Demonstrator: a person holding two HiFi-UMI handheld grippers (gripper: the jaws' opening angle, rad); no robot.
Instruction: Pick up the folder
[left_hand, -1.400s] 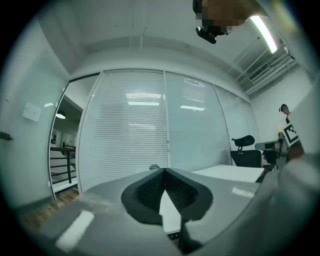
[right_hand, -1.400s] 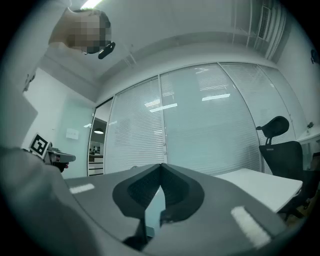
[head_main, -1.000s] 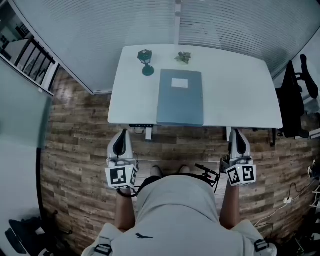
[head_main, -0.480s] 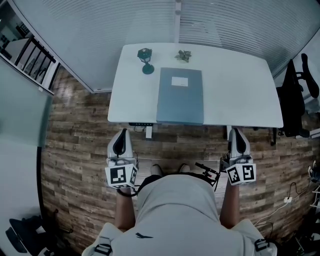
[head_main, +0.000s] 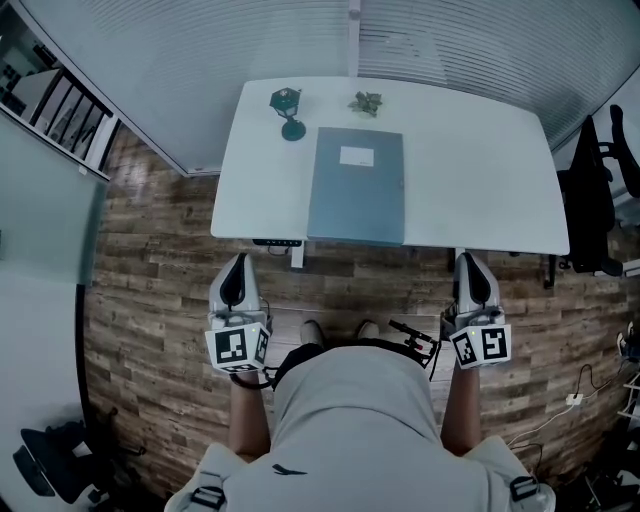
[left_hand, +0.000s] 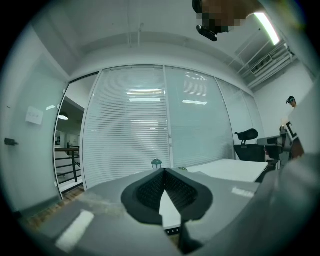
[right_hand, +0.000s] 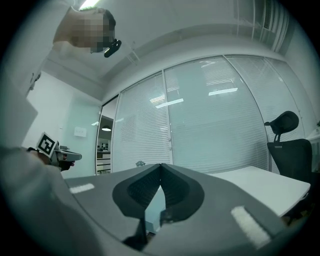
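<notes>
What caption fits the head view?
Person faces a white table, left gripper and right gripper shut and empty, short of the blue folder lying at its near edge.

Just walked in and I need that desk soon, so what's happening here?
A person stands in front of the white table with a gripper in each hand. The left gripper and right gripper are both shut and empty, held short of the table's front edge. The blue folder lies flat on the table by that edge, untouched. A small green ornament sits behind it.
</notes>
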